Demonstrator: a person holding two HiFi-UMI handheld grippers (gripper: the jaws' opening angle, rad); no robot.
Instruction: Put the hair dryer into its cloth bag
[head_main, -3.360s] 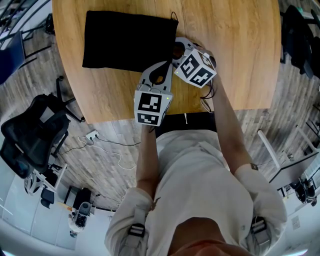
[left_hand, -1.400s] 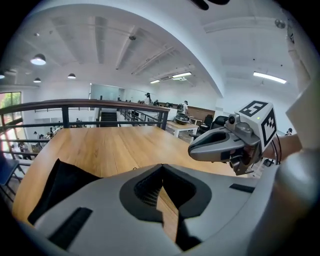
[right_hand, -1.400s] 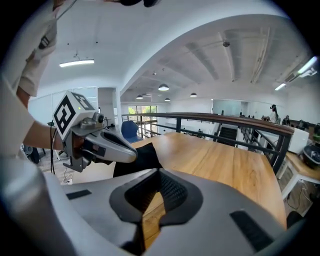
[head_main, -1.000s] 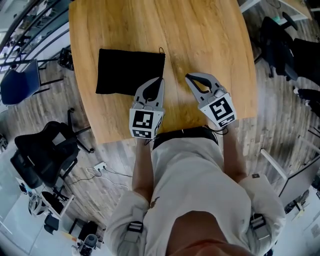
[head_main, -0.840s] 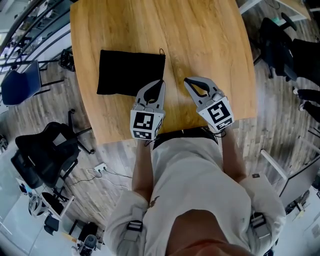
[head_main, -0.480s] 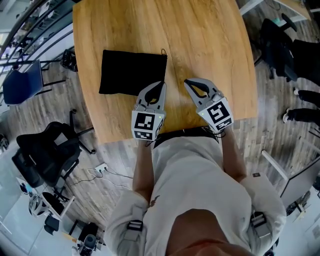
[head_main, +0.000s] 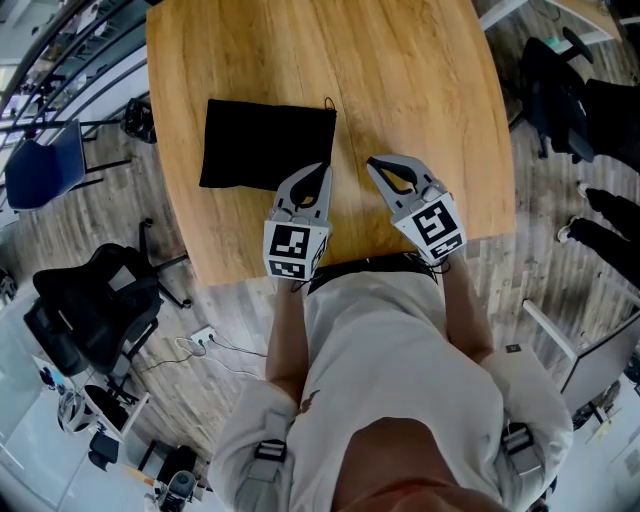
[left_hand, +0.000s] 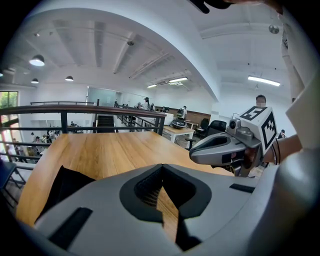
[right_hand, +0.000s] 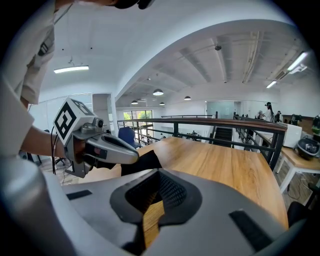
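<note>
The black cloth bag lies flat on the left part of the wooden table, its drawstring at the right top corner. No hair dryer shows in any view. My left gripper rests shut and empty just off the bag's near right corner. My right gripper is shut and empty a little to the right, over bare wood. In the left gripper view the jaws stand together, with the bag at left and the right gripper at right. The right gripper view shows its jaws together, the left gripper and the bag behind it.
Both grippers sit close to the table's near edge. A black office chair and a blue chair stand on the floor at left. A power strip with cable lies below the table. A railing runs behind the far edge.
Since the earliest frame both grippers have drawn back from the bag's right edge toward the table's near edge. Over the last second they have barely moved.
</note>
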